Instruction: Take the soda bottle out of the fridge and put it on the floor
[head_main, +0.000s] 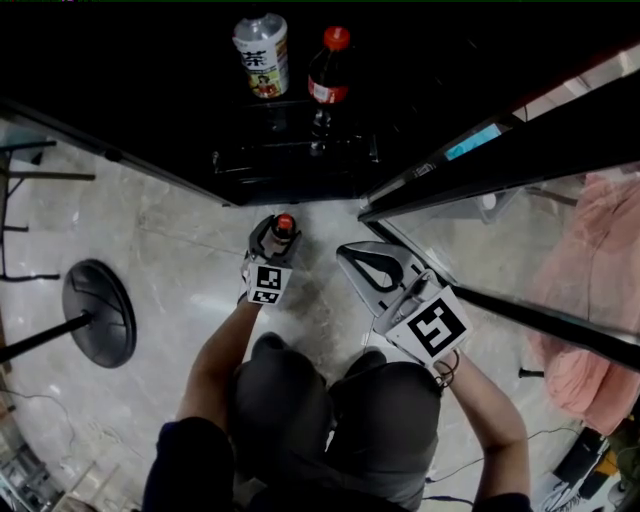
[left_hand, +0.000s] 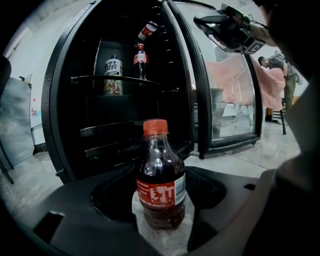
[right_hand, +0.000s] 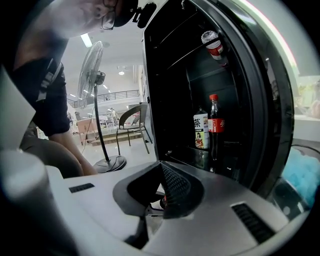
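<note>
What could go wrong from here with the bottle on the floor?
1. The left gripper has its jaws close around the bottle, and whether they grip it is unclear. Pulling away crookedly could tip it.
2. The bottle stands just in front of the open fridge. The door might knock it over when swung shut.

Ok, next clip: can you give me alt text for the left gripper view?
A small cola bottle with a red cap stands on the pale floor between the left tool's dark jaws. Behind it an open black fridge holds a tea bottle and another cola bottle on a shelf.
</note>
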